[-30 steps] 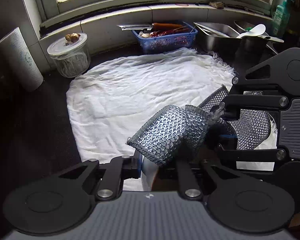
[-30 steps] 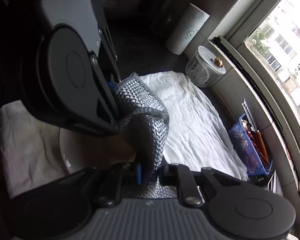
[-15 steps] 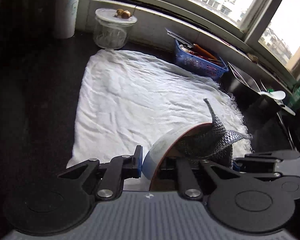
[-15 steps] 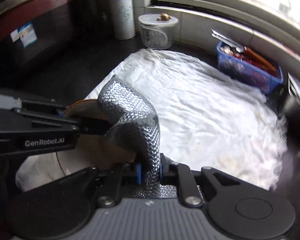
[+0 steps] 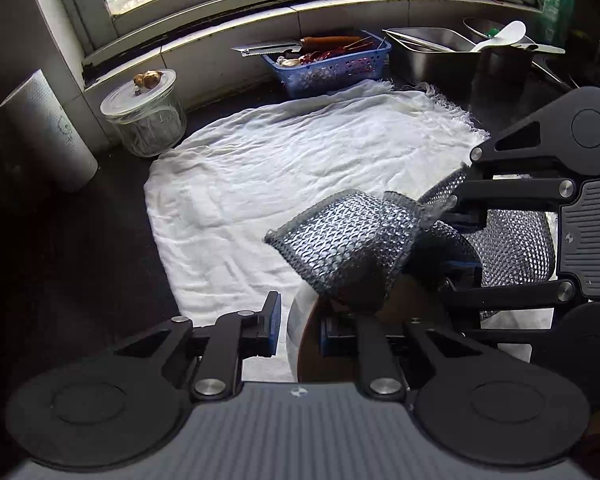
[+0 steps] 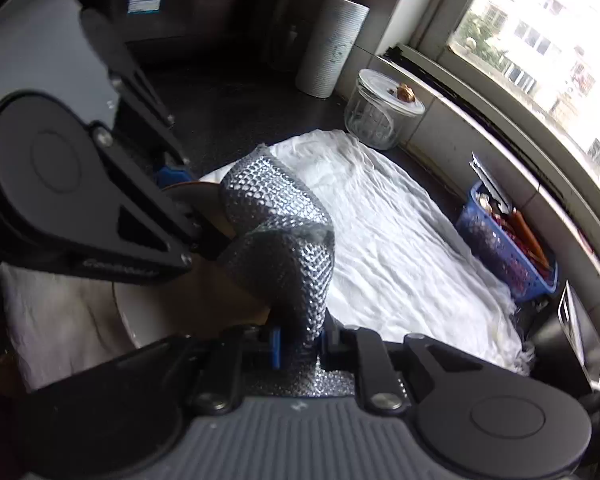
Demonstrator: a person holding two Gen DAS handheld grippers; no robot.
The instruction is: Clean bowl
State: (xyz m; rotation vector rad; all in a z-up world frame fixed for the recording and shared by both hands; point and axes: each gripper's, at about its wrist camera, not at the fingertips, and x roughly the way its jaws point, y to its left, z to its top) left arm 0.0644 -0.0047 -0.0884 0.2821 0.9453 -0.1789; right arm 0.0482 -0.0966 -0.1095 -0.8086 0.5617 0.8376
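Since half a second ago you are swinging back windowward, left gripper [image 5: 296, 330] clamping the bowl [image 5: 300, 320] rim, right gripper [image 6: 300, 344] pinching the scrubber [image 6: 284, 240]; keep scouring inside.

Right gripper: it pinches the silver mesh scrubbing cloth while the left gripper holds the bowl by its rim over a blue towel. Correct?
Not quite: the towel is white, as the right wrist view shows. The right gripper does pinch the silver mesh scrubbing cloth, and the left gripper holds the bowl by its rim.
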